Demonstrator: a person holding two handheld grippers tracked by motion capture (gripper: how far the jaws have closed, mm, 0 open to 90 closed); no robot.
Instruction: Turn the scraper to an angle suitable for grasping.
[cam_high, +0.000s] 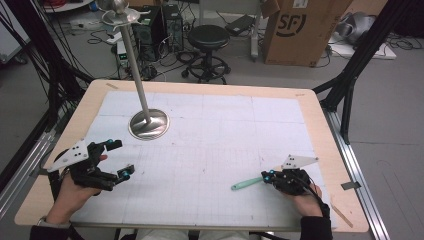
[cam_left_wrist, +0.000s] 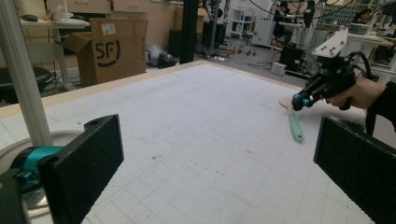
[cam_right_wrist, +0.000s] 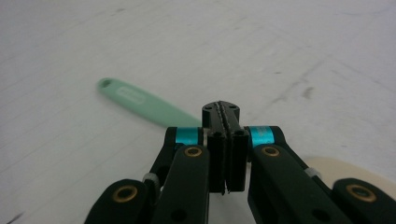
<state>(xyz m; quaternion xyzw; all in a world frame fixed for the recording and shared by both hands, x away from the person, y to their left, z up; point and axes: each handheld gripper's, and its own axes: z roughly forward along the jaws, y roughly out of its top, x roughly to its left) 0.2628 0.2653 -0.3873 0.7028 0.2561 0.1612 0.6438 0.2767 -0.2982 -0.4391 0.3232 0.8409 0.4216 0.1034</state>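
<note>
The right tongs (cam_high: 268, 176) sit low over the near right part of the worktop (cam_high: 310, 107), jaws pressed together. In the right gripper view the two pads meet face to face with no gap, and the green-handled spatula (cam_high: 246, 184) passes beneath them, its handle running out to the left and a pale blade edge showing at the lower right. Whether the jaws actually pinch the handle or are merely clenched above it cannot be told from these pictures. The left gripper view shows the spatula (cam_left_wrist: 295, 125) lying flat on the gridded mat (cam_high: 210, 130), with the right tongs (cam_left_wrist: 299, 101) directly over its blade end.

The left tongs (cam_high: 118, 157) hang released, jaws spread wide and holding nothing, at the near left of the worktop, near the round base of the metal stand (cam_high: 148, 123).

The risks, as I judge them:
- If the jaws have closed on air, a lift would leave the spatula behind.
- If they hold only a thin edge near the blade, the long handle could swing down and twist free.
- A flat, slim handle is hard to get under, so the pads may scrape the mat and push it away.
- A wide sweep of the left hand could knock the stand's pole.
</note>
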